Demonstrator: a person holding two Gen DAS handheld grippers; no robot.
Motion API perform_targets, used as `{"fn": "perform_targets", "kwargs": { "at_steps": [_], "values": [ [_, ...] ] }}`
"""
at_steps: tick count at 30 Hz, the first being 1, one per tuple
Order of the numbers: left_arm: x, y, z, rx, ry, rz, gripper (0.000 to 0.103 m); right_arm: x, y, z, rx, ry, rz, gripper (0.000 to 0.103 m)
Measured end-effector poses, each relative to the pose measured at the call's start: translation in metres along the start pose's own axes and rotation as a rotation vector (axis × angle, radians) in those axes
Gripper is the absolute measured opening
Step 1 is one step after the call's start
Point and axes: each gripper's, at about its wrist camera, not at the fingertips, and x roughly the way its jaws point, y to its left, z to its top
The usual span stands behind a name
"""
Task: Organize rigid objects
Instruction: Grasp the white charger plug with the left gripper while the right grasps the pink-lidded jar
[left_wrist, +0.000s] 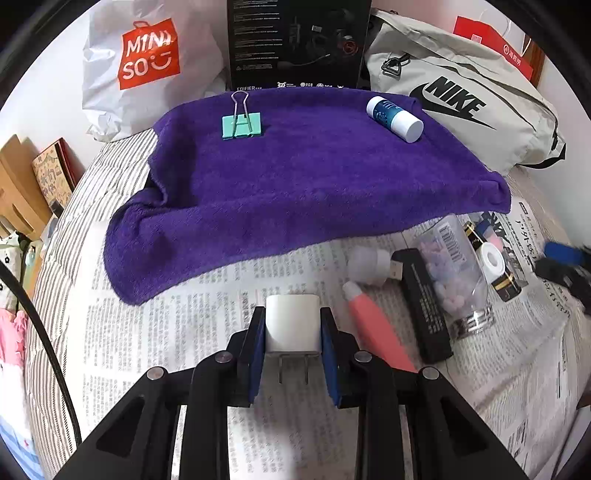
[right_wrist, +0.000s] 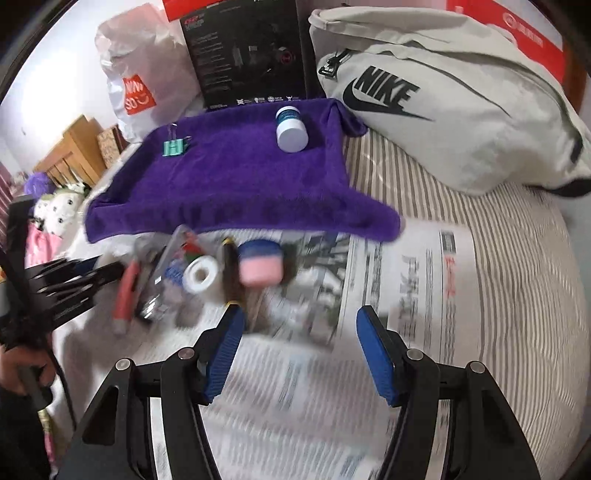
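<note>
My left gripper (left_wrist: 292, 314) is shut on a white plug charger (left_wrist: 291, 322), its two prongs pointing back toward the camera, just above the newspaper (left_wrist: 155, 332). Ahead lies a purple towel (left_wrist: 303, 177) with a teal binder clip (left_wrist: 242, 125) and a white-capped blue bottle (left_wrist: 394, 118) on it. To the right on the paper sit a coral tube (left_wrist: 373, 328), a black box (left_wrist: 424, 302) and a clear jar of pastel beads (left_wrist: 458, 273). My right gripper (right_wrist: 301, 314) is open over the newspaper (right_wrist: 406, 280), empty, near a pink-and-blue jar (right_wrist: 260, 266) and a tape roll (right_wrist: 201, 275).
A Nike bag (left_wrist: 461, 99), a black product box (left_wrist: 297, 40) and a Miniso bag (left_wrist: 144, 62) stand behind the towel. Striped bedding (right_wrist: 498, 258) lies under everything. Cardboard boxes (left_wrist: 22, 184) sit at the left. A hand (right_wrist: 22, 365) holds the left gripper (right_wrist: 66, 284).
</note>
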Motion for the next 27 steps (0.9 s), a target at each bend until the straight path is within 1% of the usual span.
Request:
{"fn": "perform_targets", "kwargs": {
  "at_steps": [4,6,8,14,17,19,23,25,26,27],
  "values": [
    [-0.002,0.009,-0.003,-0.031,0.000,-0.026,0.026,0.018,0.003,0.015,-0.013,0.017,0.018,0.063],
    [-0.002,0.012,-0.003,-0.046,0.000,-0.042,0.026,0.023,0.008,0.018,-0.027,0.007,0.027,0.063],
    [-0.002,0.012,-0.003,-0.047,0.002,-0.044,0.026,0.031,0.012,0.021,-0.033,0.025,0.022,0.063],
    [-0.003,0.012,-0.003,-0.047,-0.001,-0.051,0.026,0.046,0.017,0.022,-0.049,0.033,0.001,0.063],
    [-0.003,0.013,-0.002,-0.052,-0.003,-0.055,0.026,0.050,0.015,0.024,-0.037,0.021,0.014,0.063],
    [-0.003,0.013,-0.003,-0.050,-0.005,-0.051,0.026,0.053,0.015,0.025,-0.044,0.013,0.005,0.061],
    [-0.003,0.010,-0.003,-0.042,-0.009,-0.038,0.026,0.055,0.022,0.023,-0.106,0.006,-0.042,0.056],
    [-0.003,0.009,-0.004,-0.038,-0.012,-0.035,0.026,0.053,0.021,0.022,-0.112,-0.002,-0.031,0.052],
    [-0.003,0.010,-0.004,-0.036,-0.013,-0.037,0.026,0.053,0.020,0.021,-0.112,-0.003,-0.028,0.049],
    [-0.003,0.010,-0.004,-0.037,-0.011,-0.038,0.026,0.052,0.019,0.022,-0.111,-0.006,-0.029,0.040]
  ]
}}
